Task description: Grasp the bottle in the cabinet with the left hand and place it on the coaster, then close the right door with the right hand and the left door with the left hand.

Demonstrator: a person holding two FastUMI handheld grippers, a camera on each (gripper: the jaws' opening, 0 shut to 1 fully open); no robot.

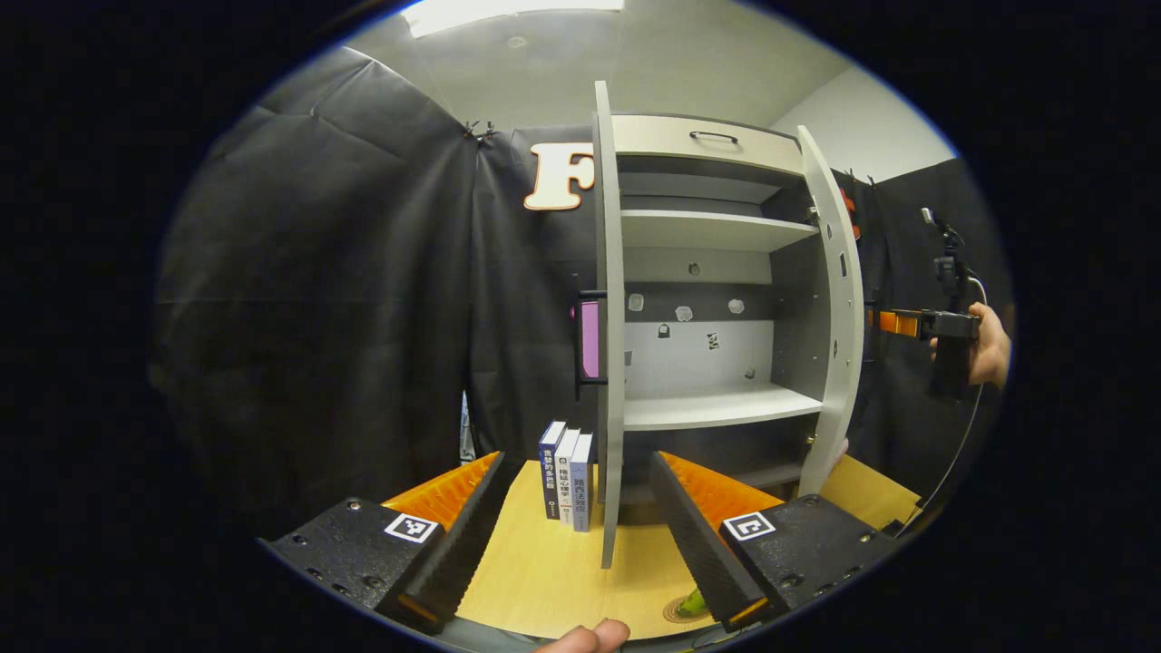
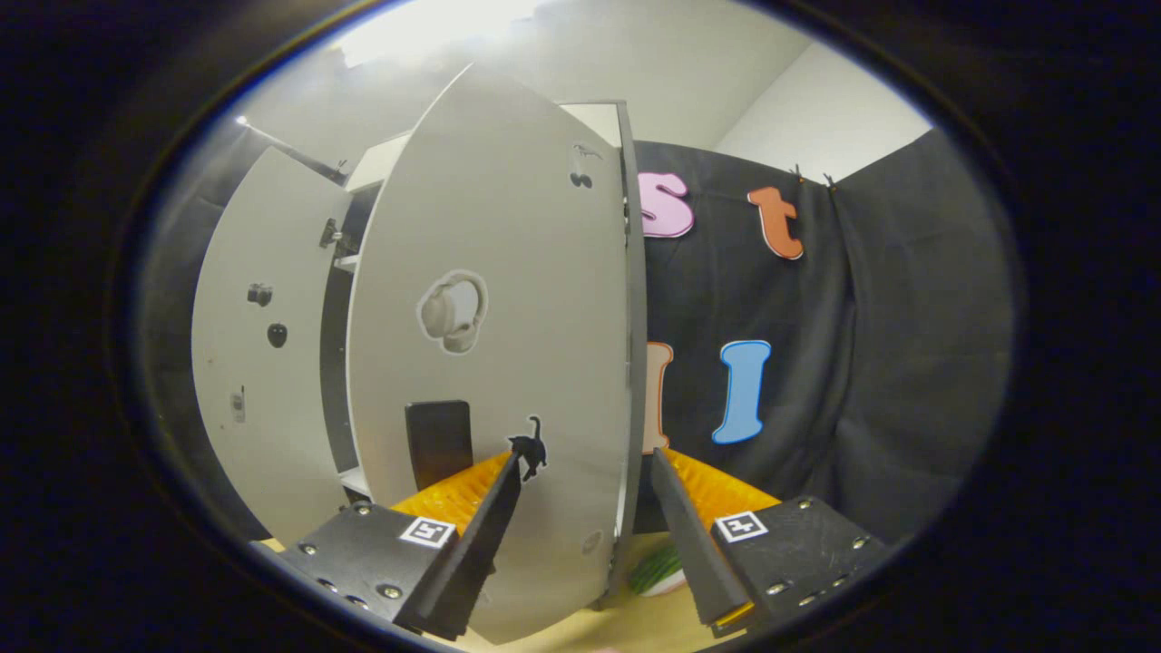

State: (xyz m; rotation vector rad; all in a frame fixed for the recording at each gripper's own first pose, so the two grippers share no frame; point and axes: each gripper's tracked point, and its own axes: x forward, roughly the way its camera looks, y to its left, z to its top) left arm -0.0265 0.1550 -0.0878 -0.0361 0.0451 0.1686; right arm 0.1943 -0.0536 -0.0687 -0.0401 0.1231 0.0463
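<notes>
Cabinet (image 1: 717, 272): grey, standing on a wooden tabletop (image 1: 553, 571), both doors swung out. Inside, an upper shelf (image 1: 717, 229) and a lower shelf (image 1: 717, 406), with small stickers on the back wall between them; a drawer front with a dark handle (image 1: 713, 136) at the top.

Left door (image 1: 609, 345): seen edge-on in the left gripper view, its lower corner on the line between that gripper's fingers, a dark handle (image 1: 588, 340) on its outer face.

Right door (image 1: 839, 299): open, to the right of the shelves. In the right gripper view its flat face (image 2: 508, 345) is close ahead, carrying a headphone sticker (image 2: 452, 313) and a small black cat sticker (image 2: 531, 446).

Books (image 1: 566, 485): three, upright, just left of the left door.

Bottle (image 1: 695, 600): a green sliver on a round coaster (image 1: 678, 609) in front of the cabinet, mostly hidden behind the left gripper's right finger. In the right gripper view, a green shape (image 2: 655, 570) low past the right door's edge.

Left gripper (image 1: 580, 535): fingers spread, empty, in front of the cabinet.

Right gripper (image 2: 585, 535): fingers apart, straddling the right door's free edge; contact cannot be told. In the left gripper view it sits beyond the right door, held by a hand (image 1: 989, 345).
</notes>
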